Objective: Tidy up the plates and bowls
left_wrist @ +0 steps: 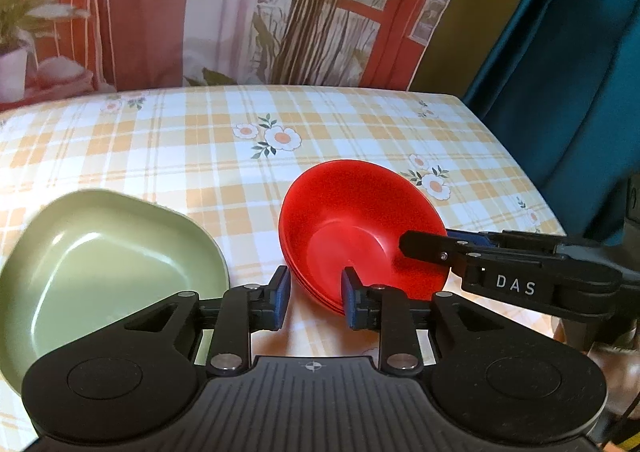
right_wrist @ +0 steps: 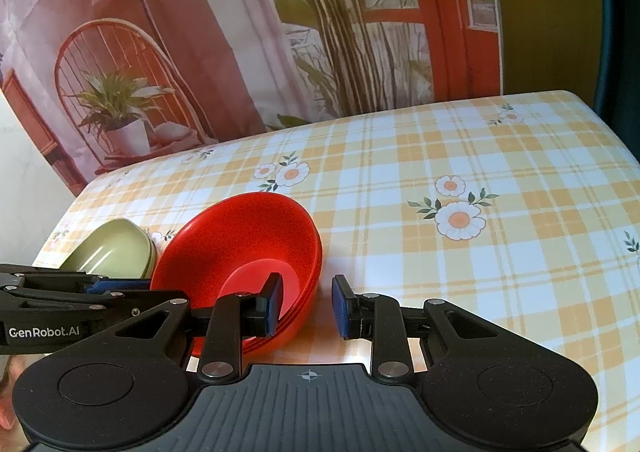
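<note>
A stack of red bowls (left_wrist: 356,220) stands on the checked tablecloth (left_wrist: 180,156); it also shows in the right wrist view (right_wrist: 240,244). My left gripper (left_wrist: 314,298) is open, its jaws straddling the near left rim of the stack. My right gripper (right_wrist: 306,304) is open, its jaws straddling the stack's right rim; it shows in the left wrist view (left_wrist: 424,248) with one finger inside the top bowl. A green rounded-triangle plate (left_wrist: 104,264) lies left of the bowls, also seen in the right wrist view (right_wrist: 112,252).
The table's far edge meets a printed backdrop (left_wrist: 280,12). A dark teal curtain (left_wrist: 580,72) hangs beyond the table's right edge. The tablecloth stretches to the right of the bowls (right_wrist: 480,232).
</note>
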The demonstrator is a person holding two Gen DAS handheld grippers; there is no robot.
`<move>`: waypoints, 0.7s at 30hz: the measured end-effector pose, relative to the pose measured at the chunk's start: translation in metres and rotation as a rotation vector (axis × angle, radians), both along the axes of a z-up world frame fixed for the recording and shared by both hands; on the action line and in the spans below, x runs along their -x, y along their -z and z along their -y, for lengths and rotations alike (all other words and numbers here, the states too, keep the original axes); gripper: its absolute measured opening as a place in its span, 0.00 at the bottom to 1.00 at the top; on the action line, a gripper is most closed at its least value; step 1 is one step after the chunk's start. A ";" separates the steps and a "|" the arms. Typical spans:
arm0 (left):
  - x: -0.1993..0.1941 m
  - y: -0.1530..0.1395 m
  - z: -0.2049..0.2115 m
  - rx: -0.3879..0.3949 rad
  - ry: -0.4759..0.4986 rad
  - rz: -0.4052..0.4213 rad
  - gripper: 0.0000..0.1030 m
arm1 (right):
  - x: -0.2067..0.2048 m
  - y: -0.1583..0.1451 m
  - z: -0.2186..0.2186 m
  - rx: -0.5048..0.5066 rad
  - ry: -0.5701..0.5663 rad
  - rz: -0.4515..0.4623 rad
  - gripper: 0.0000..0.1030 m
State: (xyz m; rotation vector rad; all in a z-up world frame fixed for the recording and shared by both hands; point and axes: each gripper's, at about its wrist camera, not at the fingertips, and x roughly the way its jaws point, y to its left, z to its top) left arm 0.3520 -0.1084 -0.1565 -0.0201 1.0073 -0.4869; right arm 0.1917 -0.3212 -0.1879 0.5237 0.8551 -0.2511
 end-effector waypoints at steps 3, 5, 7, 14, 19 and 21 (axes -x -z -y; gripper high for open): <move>-0.002 0.001 -0.003 0.025 -0.019 -0.022 0.28 | 0.001 0.000 0.000 -0.001 -0.002 0.001 0.24; -0.002 0.002 -0.003 0.040 -0.019 -0.033 0.28 | 0.001 0.000 0.000 -0.005 -0.002 0.003 0.24; -0.002 0.003 -0.003 0.053 -0.017 -0.043 0.28 | 0.001 0.001 -0.001 -0.011 -0.001 0.004 0.23; -0.001 0.003 -0.003 0.057 -0.024 -0.035 0.27 | 0.002 0.003 -0.004 -0.025 0.008 0.015 0.21; 0.002 0.002 -0.002 0.045 -0.022 -0.014 0.27 | 0.005 0.002 -0.006 -0.023 0.026 0.026 0.21; 0.002 0.003 -0.001 0.041 -0.019 -0.008 0.27 | 0.008 0.003 -0.007 -0.024 0.036 0.033 0.21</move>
